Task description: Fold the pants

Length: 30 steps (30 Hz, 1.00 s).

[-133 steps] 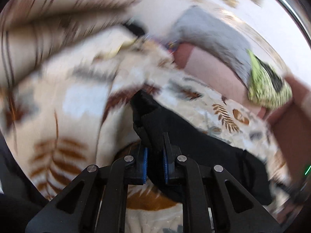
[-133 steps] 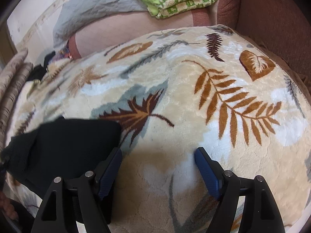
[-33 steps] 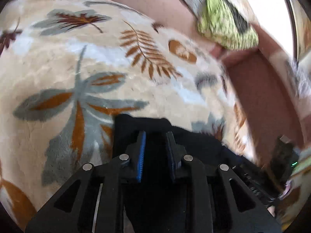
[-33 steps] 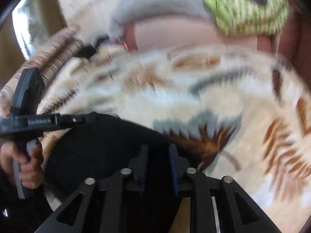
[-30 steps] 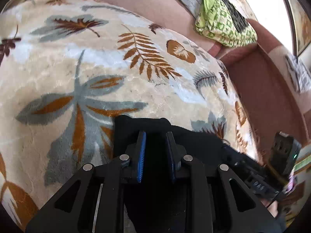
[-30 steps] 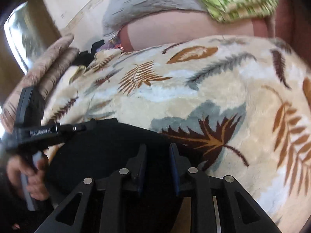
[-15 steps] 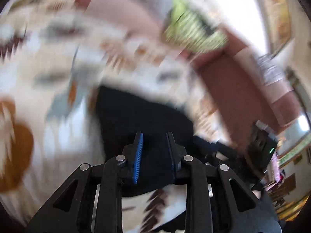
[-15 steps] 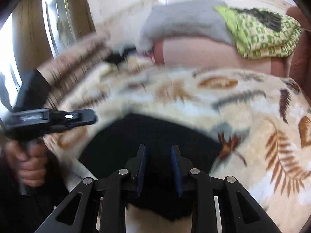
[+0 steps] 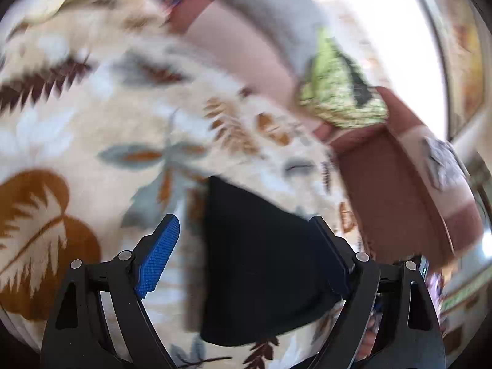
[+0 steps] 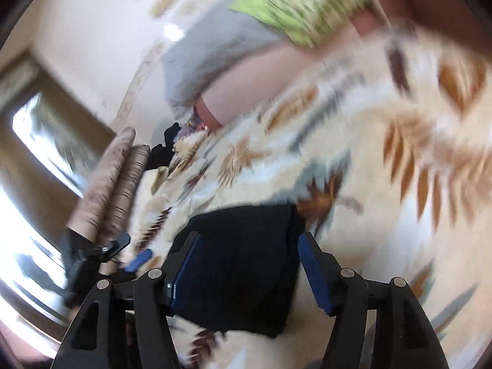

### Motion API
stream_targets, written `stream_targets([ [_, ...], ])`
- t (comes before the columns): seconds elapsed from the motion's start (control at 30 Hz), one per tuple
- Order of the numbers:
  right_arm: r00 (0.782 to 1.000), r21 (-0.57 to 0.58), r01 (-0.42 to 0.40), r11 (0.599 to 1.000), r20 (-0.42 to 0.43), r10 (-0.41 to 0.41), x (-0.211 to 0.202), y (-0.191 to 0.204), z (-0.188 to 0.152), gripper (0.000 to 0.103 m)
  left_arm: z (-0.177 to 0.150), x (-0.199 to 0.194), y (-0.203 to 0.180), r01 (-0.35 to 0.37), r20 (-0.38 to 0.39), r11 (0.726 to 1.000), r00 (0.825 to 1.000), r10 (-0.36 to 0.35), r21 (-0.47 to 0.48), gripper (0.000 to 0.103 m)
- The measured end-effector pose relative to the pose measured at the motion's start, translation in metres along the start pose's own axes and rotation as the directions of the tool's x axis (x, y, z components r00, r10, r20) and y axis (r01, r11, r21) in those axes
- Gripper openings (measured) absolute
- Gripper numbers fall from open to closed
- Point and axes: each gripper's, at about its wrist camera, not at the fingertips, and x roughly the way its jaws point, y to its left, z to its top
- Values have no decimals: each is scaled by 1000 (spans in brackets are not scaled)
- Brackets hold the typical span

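Note:
The black pants (image 9: 261, 264) lie folded into a compact rectangle on the cream leaf-print blanket (image 9: 92, 117). In the left wrist view my left gripper (image 9: 246, 230) hovers above them with its jaws opening wide; the blue pads (image 9: 158, 255) touch no cloth. The right wrist view shows the same black pants (image 10: 246, 270) below my right gripper (image 10: 246, 240), whose jaws are also opening, clear of the fabric. My left gripper's tip (image 10: 138, 259) shows at the left of that view. Both views are blurred by motion.
A green patterned cloth (image 9: 341, 95) and a grey one (image 9: 261, 21) lie on the pink sofa back (image 9: 233, 49). A red-brown armrest (image 9: 399, 190) stands at the right. Striped brown cushions (image 10: 113, 178) lie at the blanket's far left.
Both grippers were shut on the black pants a second ago; both have let go, opened wide and pulled back. The pants now lie flat on the blanket.

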Motion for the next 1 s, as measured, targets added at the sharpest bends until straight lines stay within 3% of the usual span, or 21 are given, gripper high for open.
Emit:
stream_targets([
  [0.1, 994, 160, -74, 984, -68, 86, 16, -21, -2, 62, -1, 31, 25, -35, -150, 989, 989, 14, -141, 86],
  [0.2, 988, 225, -60, 972, -123, 90, 31, -30, -4, 62, 0, 36, 18, -23, -160, 993, 987, 5, -112, 86],
  [0.27, 982, 236, -30, 971, -175, 73, 41, -32, -8, 62, 1, 46, 16, 18, -207, 993, 977, -42, -115, 86],
  [0.33, 980, 191, -13, 982, -192, 51, 43, -24, -8, 62, 2, 50, 14, 17, -211, 994, 977, -39, -106, 86],
  [0.5, 975, 171, -60, 983, -200, 95, 51, -15, -13, 65, -2, 53, 8, 12, -195, 997, 980, -28, -82, 86],
  [0.57, 978, 176, -53, 983, -192, 87, 54, -19, -14, 56, -4, 55, 4, -11, -195, 998, 981, -2, -68, 85],
  [0.63, 978, 193, -25, 981, -200, 64, 57, -24, -15, 48, -3, 57, -1, -68, -201, 996, 978, 55, -54, 80],
  [0.7, 978, 204, -28, 979, -197, 69, 56, -25, -16, 48, -3, 57, -6, -124, -213, 991, 971, 112, -44, 55],
  [0.77, 979, 178, -28, 984, -193, 62, 54, -22, -16, 41, -5, 56, -9, -122, -226, 991, 968, 107, -56, 39],
  [0.8, 981, 178, -34, 984, -183, 67, 52, -22, -15, 39, -5, 54, -18, -136, -219, 991, 967, 129, -16, 34],
  [0.9, 986, 145, -59, 988, -146, 81, 41, -16, -10, 30, -5, 48, -39, -161, -167, 982, 970, 177, 102, 30],
  [1.0, 991, 86, -68, 994, -108, 77, 32, -4, 4, 29, 10, 54, -52, -107, -140, 984, 982, 127, 142, 30],
])
